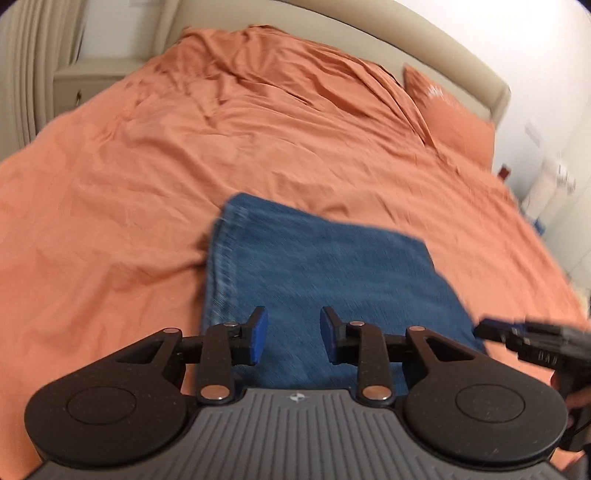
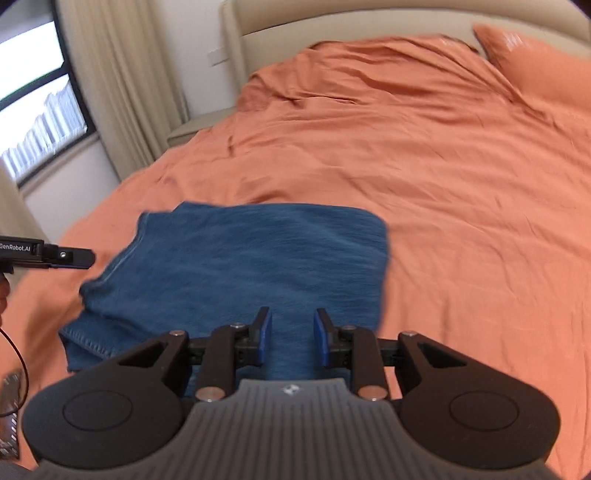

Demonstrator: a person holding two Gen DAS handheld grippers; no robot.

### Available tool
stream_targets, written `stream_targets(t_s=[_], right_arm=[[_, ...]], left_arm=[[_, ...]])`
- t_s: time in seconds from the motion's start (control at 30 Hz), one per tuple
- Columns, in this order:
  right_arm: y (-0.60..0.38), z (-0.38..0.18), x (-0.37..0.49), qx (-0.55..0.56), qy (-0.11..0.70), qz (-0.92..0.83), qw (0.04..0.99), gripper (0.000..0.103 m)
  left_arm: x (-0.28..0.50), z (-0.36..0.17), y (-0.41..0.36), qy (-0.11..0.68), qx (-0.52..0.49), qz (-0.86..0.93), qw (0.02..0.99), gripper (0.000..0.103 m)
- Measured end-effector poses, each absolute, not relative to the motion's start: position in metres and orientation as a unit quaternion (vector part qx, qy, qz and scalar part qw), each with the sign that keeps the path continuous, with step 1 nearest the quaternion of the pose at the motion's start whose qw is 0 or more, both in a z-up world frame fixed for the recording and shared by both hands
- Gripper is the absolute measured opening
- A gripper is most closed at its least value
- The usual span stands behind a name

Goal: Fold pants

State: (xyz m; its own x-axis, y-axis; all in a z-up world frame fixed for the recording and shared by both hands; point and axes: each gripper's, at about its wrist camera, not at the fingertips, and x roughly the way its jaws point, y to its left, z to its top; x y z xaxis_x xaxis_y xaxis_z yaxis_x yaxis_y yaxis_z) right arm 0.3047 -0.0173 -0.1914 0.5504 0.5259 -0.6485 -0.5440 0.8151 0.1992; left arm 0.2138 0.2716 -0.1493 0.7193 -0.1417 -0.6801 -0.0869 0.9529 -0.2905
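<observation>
Folded blue denim pants lie on the rumpled orange bedsheet. Above them, the left gripper and right gripper both gape, holding nothing.

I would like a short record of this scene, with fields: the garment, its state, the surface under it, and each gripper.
garment: blue jeans
state: already folded into a compact stack, lying flat; layered edges show at its left side in the right wrist view
surface: bed with orange sheet, wrinkled
left gripper: open, holding nothing, above the near part of the jeans
right gripper: open, holding nothing, above the near edge of the jeans
also there: orange pillow near the beige headboard
</observation>
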Motion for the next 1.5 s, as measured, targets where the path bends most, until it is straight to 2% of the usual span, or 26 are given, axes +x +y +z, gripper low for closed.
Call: stream_targets(t_s=[0.07,0.13,0.3,0.43,0.67,0.77,0.8,0.87,0.93,1.03,1.07,1.13,1.3,1.5], right_arm=[[-0.001,-0.197,0.299,-0.008,0.370,0.301,0.879,0.040],[0.012,-0.208,0.293,-0.022,0.378,0.284,0.881,0.047],[0.024,-0.235,0.282,-0.042,0.382,0.266,0.884,0.049],[0.028,-0.246,0.284,-0.053,0.380,0.265,0.885,0.049],[0.033,-0.217,0.303,-0.052,0.432,0.248,0.866,0.051],[0.021,-0.183,0.292,-0.042,0.411,0.249,0.876,0.054],[0.016,-0.170,0.285,-0.040,0.395,0.253,0.882,0.055],[0.007,-0.140,0.269,-0.042,0.364,0.253,0.895,0.065],[-0.004,-0.108,0.247,-0.039,0.325,0.259,0.909,0.067],[-0.022,-0.065,0.207,-0.018,0.255,0.274,0.927,0.081],[-0.027,-0.052,0.194,-0.016,0.240,0.277,0.930,0.080],[-0.036,-0.034,0.169,-0.016,0.218,0.271,0.938,0.080],[-0.063,-0.012,0.107,0.005,0.168,0.264,0.950,0.081],[-0.087,-0.023,0.045,-0.008,0.168,0.242,0.955,0.081]], left_arm=[[0.210,-0.156,0.250,0.379,-0.127,-0.010,0.917,0.035],[0.210,-0.167,0.234,0.395,-0.105,0.011,0.912,0.034],[0.213,-0.206,0.227,0.442,-0.099,0.048,0.890,0.031],[0.208,-0.217,0.227,0.444,-0.091,0.055,0.890,0.030],[0.205,-0.190,0.218,0.445,-0.089,0.076,0.888,0.030],[0.186,-0.156,0.210,0.410,-0.075,0.083,0.905,0.031],[0.178,-0.142,0.206,0.396,-0.064,0.084,0.912,0.033],[0.160,-0.111,0.196,0.369,-0.043,0.090,0.924,0.039],[0.141,-0.081,0.186,0.337,-0.024,0.107,0.935,0.055],[0.113,-0.040,0.169,0.298,-0.006,0.138,0.945,0.078],[0.101,-0.029,0.163,0.285,-0.005,0.146,0.947,0.081],[0.080,-0.010,0.152,0.266,-0.009,0.167,0.949,0.095],[0.026,0.014,0.129,0.227,-0.029,0.189,0.955,0.096],[-0.011,0.011,0.105,0.211,-0.001,0.227,0.951,0.097]])
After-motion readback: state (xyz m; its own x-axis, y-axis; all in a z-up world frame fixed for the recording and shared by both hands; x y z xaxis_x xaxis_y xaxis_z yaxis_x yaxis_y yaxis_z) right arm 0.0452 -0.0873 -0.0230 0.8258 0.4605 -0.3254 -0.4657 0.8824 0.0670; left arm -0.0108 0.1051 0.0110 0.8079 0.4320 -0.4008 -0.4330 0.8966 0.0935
